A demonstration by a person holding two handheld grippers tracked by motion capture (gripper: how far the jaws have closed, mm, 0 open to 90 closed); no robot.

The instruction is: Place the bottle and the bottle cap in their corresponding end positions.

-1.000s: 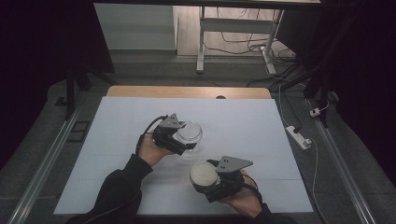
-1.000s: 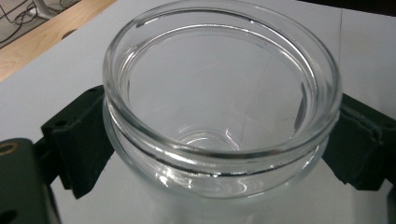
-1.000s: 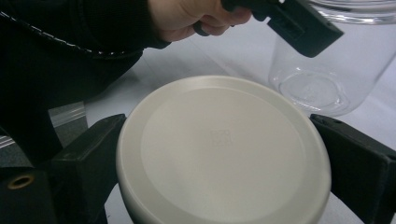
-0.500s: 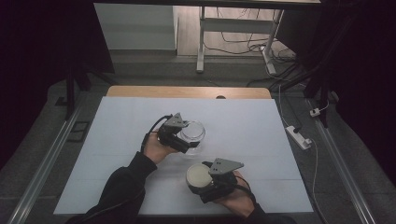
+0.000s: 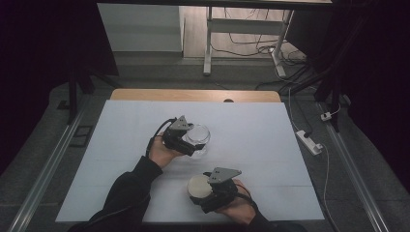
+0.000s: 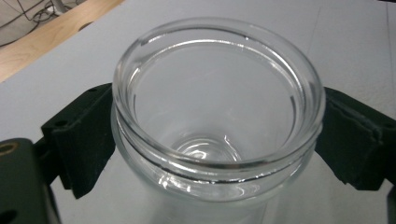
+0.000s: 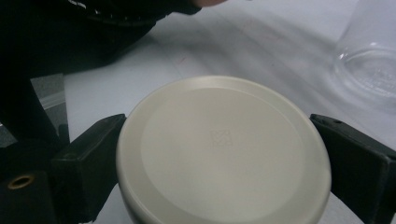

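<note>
The left gripper (image 5: 191,140) has its two black jaws spread wide and pressed against opposite sides of a clear glass jar (image 6: 217,116), just under the thick rim, one at 9 o'clock and one at 3 o'clock in the left gripper view. The jar's mouth is open and uncovered; through the glass only its bare bottom shows, with nothing in it. In the high view the jar (image 5: 198,137) stands near the middle of the white table top (image 5: 251,130).

The right gripper (image 5: 200,191) likewise has its jaws spread wide, clamped on the edge of a round cream lid (image 7: 224,149), again at 9 and 3 o'clock in the right gripper view. In the high view the lid (image 5: 198,185) sits near the table's front edge, at about 6 o'clock from the jar and apart from it. Whether the lid rests on the table or hangs just above it cannot be told.

In the right gripper view part of the jar (image 7: 369,60) appears at 2 o'clock, cut off by the frame, and a dark sleeve (image 7: 93,37) lies across the top left at 11 o'clock, between lid and far table.

Around the table: a bare wooden strip (image 5: 193,94) along its far edge, a white power strip (image 5: 308,141) on the floor at 3 o'clock, and cables (image 5: 251,34) beyond at 12 o'clock. The surroundings are too dark to make out.
</note>
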